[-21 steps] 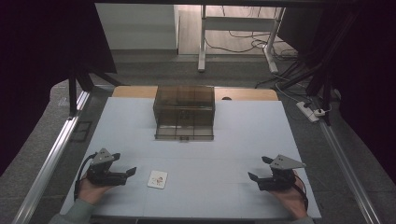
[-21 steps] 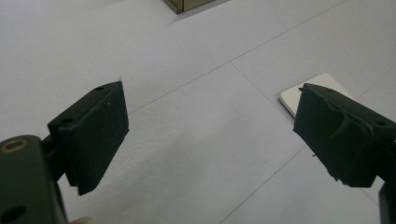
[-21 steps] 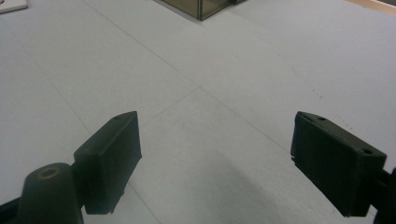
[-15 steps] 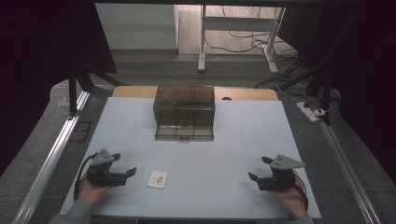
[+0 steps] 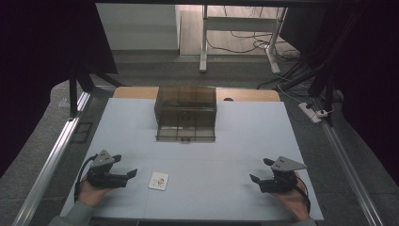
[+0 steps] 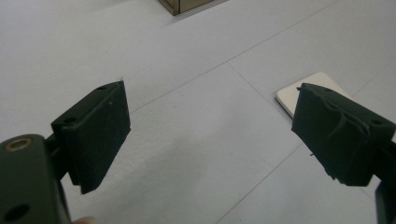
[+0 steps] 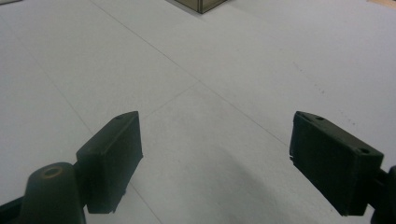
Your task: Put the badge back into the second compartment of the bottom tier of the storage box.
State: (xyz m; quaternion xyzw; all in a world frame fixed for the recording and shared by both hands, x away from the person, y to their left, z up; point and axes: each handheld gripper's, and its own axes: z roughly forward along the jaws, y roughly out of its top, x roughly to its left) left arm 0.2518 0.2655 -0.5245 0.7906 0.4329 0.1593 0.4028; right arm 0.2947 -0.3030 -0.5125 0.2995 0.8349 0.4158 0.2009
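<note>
Left gripper [image 5: 127, 175] stands wide open and empty, just left of the white card [image 5: 158, 181], which lies flat on the table [image 5: 235, 141]. Approach low, straddle one card edge, then close. Right gripper [image 5: 256, 181] rests wide open, well apart from the card.
</note>
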